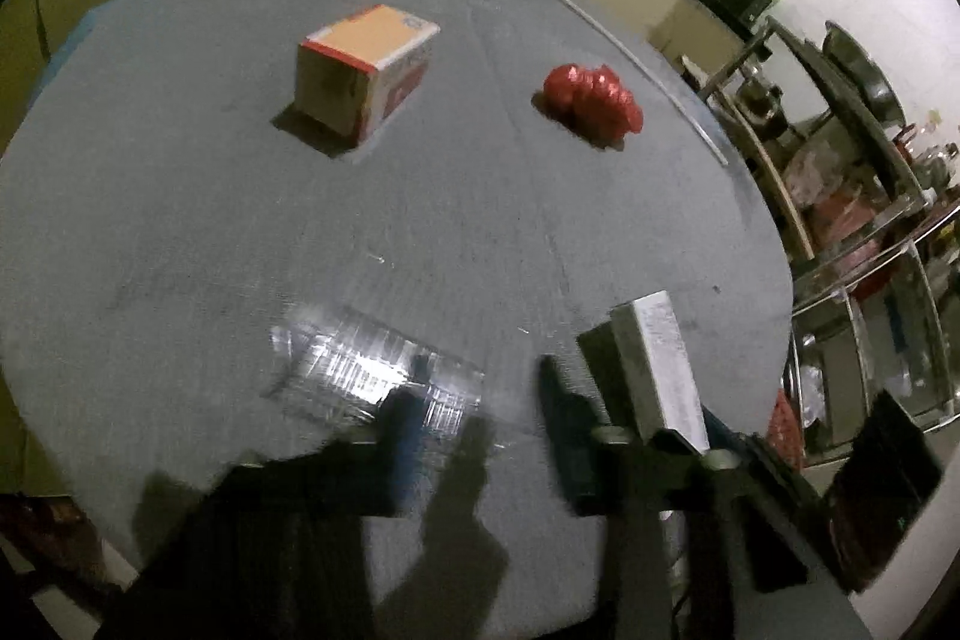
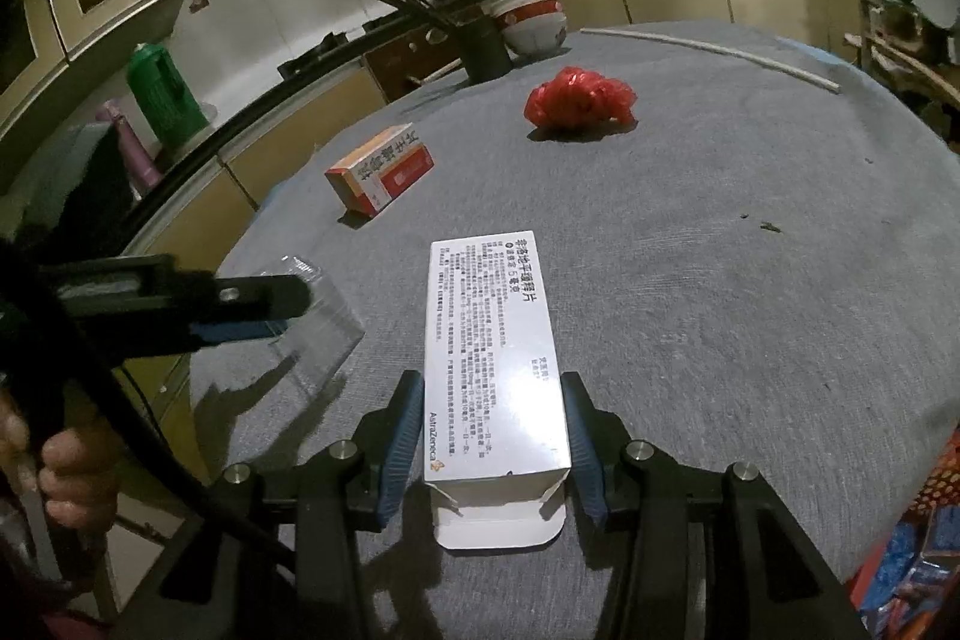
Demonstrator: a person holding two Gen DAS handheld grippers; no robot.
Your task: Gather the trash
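Squeezing a light, empty white box by its long sides between the right gripper pads, easy to crush, while the left gripper pinches thin clear plastic beside it.

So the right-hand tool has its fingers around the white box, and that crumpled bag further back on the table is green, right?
Not quite. The crumpled bag is red, not green, as the right wrist view shows. The rest holds: the right gripper has its fingers either side of the white box on the table.
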